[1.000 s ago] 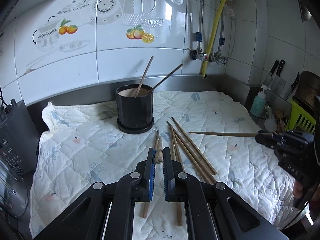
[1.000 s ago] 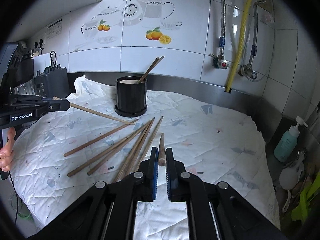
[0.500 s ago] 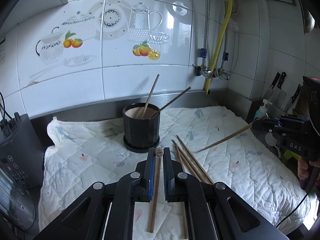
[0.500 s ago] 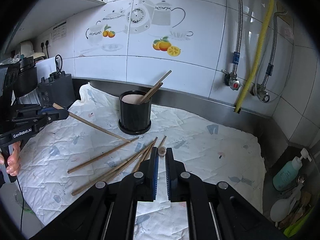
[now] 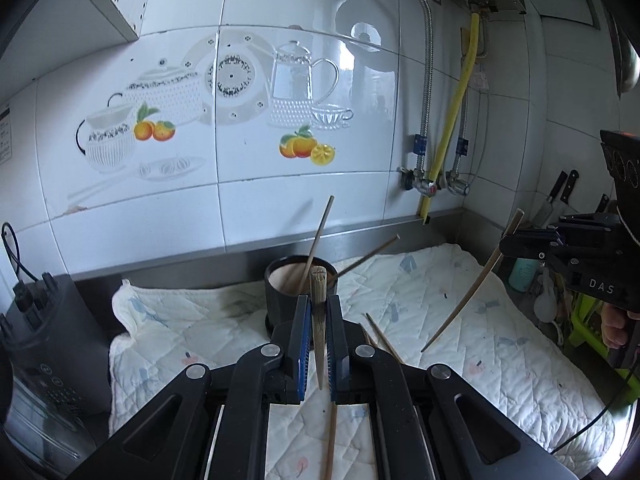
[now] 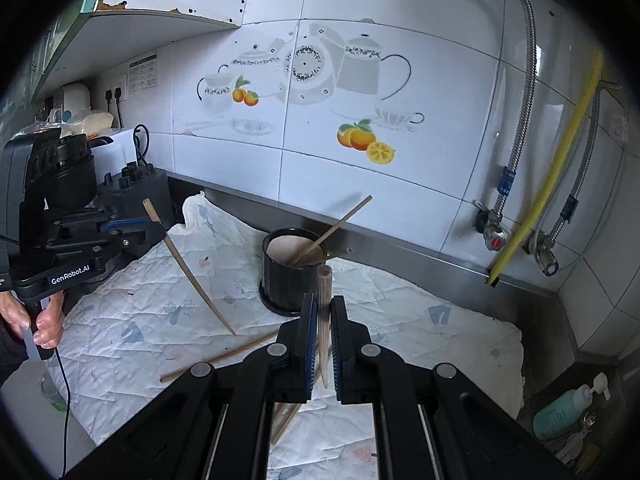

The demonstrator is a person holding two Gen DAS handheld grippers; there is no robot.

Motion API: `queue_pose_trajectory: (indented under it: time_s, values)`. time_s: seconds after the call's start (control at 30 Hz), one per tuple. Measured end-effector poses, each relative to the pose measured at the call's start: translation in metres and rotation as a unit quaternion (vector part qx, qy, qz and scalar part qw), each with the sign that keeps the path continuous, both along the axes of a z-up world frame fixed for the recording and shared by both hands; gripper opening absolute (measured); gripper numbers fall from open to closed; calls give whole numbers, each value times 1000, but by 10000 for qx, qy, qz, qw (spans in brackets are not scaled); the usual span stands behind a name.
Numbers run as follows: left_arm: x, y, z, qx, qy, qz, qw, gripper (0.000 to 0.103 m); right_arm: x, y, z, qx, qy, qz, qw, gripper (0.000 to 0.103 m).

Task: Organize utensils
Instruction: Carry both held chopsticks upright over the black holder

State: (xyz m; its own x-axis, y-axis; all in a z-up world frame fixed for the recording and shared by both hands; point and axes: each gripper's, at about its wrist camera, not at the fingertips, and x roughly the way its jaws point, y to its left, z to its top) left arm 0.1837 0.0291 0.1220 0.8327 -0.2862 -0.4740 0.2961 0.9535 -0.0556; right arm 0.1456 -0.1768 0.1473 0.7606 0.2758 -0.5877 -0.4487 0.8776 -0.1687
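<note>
Pinched between the blue pads of the left gripper [image 5: 319,334], one chopstick [image 5: 319,320] is held close to upright, thick end up, presumably so that its thin tip can be lowered first. A second chopstick [image 6: 323,320] is clamped the same way by the right gripper [image 6: 323,334], its jaws pressed onto the shaft. Below and just beyond, several loose chopsticks [image 6: 224,358] are left lying on the quilted cloth [image 6: 132,320], still to be gathered. Farther back, near the wall, the black pot [image 5: 298,292] is seen with two sticks [image 5: 318,240] already leaning inside; it is judged to be the collection point for both held pieces.
</note>
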Motion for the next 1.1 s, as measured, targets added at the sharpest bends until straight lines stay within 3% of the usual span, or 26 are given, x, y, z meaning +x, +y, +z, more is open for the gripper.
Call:
queue_pose_trajectory:
  time_s: [0.33, 0.6, 0.97, 1.1]
  values:
    - [30, -5, 56, 84, -416, 7, 9991, 7, 24, 21, 36, 555, -153, 266, 9980, 9]
    - [79, -14, 91, 105, -657, 63, 9978, 7, 60, 40, 56, 861, -401, 255, 9952, 9]
    - [142, -7, 83, -157, -583, 185, 9980, 7, 122, 47, 45, 1091, -549, -118, 9924, 9]
    - [153, -6, 75, -205, -631, 241, 9975, 7, 139, 48, 27, 1117, -347, -183, 9930, 9]
